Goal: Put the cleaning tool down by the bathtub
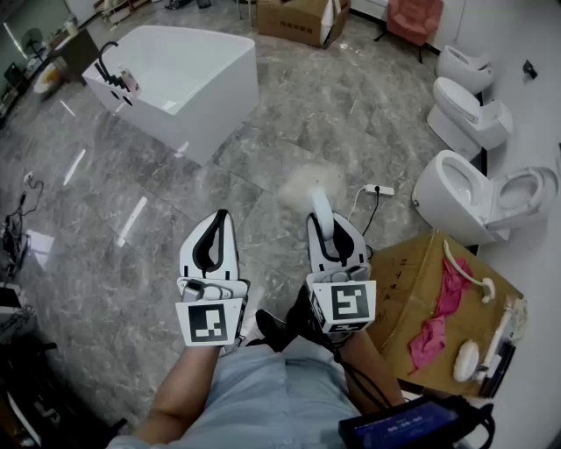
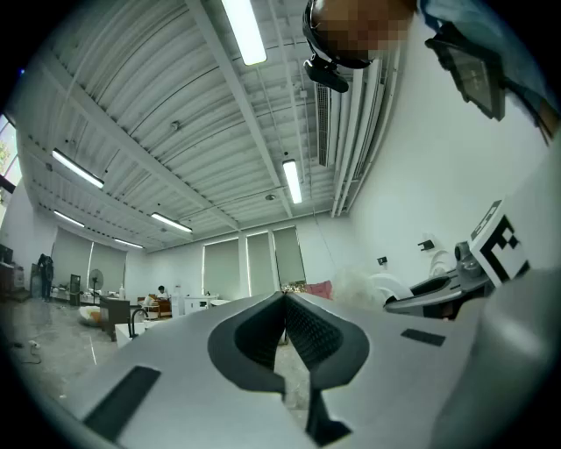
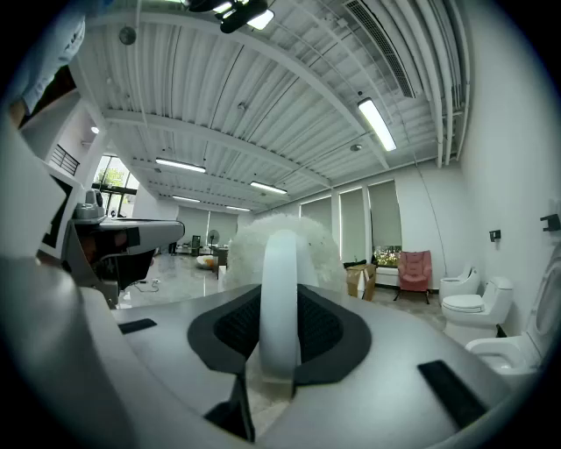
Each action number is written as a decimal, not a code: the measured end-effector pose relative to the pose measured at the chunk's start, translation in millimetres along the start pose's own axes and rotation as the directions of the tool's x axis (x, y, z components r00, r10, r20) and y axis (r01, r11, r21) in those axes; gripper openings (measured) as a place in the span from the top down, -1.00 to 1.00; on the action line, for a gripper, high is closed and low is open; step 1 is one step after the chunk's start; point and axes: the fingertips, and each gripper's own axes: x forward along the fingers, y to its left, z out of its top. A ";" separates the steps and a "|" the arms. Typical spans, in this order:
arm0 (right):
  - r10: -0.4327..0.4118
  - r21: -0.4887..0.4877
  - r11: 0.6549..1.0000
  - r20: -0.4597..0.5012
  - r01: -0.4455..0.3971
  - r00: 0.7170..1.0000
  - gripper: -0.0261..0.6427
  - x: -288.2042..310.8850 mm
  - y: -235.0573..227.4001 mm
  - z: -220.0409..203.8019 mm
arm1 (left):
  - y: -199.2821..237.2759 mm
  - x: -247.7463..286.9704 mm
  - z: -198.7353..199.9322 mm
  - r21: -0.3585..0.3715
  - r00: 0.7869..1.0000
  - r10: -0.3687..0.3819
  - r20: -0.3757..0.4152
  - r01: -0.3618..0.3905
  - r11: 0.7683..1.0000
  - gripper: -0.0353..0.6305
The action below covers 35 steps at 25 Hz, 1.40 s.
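Observation:
The cleaning tool is a white brush with a fluffy white head (image 1: 311,186) and a curved white handle (image 3: 280,289). My right gripper (image 1: 322,221) is shut on that handle, and the head sticks out past its tips (image 3: 279,235). The right gripper (image 3: 280,302) is held tilted up, above the grey marble floor. My left gripper (image 1: 219,217) is beside it on the left, shut with nothing between its pads (image 2: 285,300). The white bathtub (image 1: 219,105) stands on the floor far ahead and to the left, well apart from both grippers.
Three white toilets line the right wall, the nearest one (image 1: 465,197) with its lid up. A cardboard box (image 1: 412,281) at lower right holds a pink cloth and other brushes. A power strip (image 1: 379,189) lies on the floor. Another cardboard box (image 1: 298,22) and a pink chair (image 1: 414,17) stand farther off.

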 end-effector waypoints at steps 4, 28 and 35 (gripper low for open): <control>0.003 0.001 1.000 0.003 -0.003 1.000 0.64 13.9 -15.8 -2.1 | -5.7 19.2 -5.4 0.000 1.000 -0.001 -0.001 0.001 1.000 0.84; 0.051 0.014 0.999 -0.008 -0.050 0.999 0.64 169.1 -137.6 9.0 | 2.7 193.9 -13.4 0.081 0.997 0.071 0.013 -0.072 0.994 0.84; 0.061 0.024 0.998 -0.053 -0.060 0.997 0.64 243.8 -145.7 -9.4 | 40.0 249.4 -51.2 0.063 0.996 0.088 -0.022 -0.087 0.994 0.84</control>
